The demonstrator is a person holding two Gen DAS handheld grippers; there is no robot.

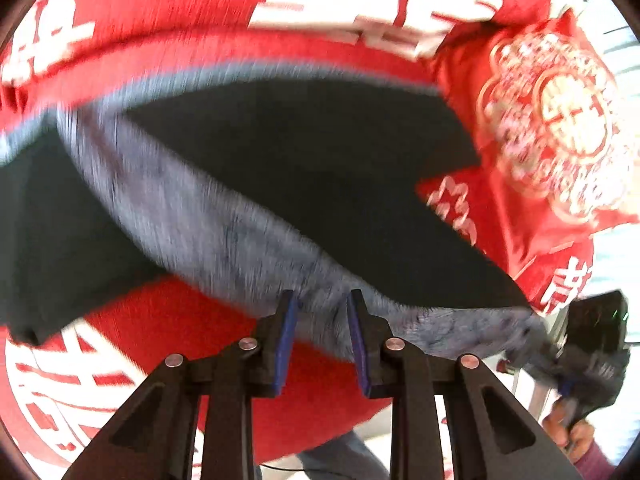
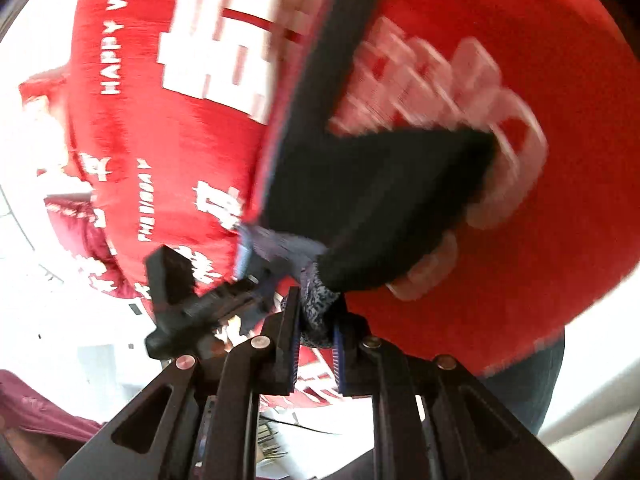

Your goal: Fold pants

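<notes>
Dark pants (image 1: 304, 176) with a grey fleecy inside lie over a red cloth with white characters (image 1: 168, 4). My left gripper (image 1: 322, 310) is shut on the grey waistband edge (image 1: 320, 316), held up off the cloth. My right gripper (image 2: 318, 312) is shut on the other end of the same grey edge (image 2: 316, 300); the dark pants (image 2: 360, 208) hang away from it. The right gripper also shows in the left wrist view (image 1: 576, 356) at the lower right, and the left gripper shows in the right wrist view (image 2: 224, 296). Both views are motion-blurred.
The red cloth (image 2: 160, 128) covers a rounded surface under the pants. A red patterned pillow or bag (image 1: 552, 128) lies at the right. White floor (image 2: 80, 320) shows beyond the cloth's edge. Someone's jeans (image 2: 520, 396) show below.
</notes>
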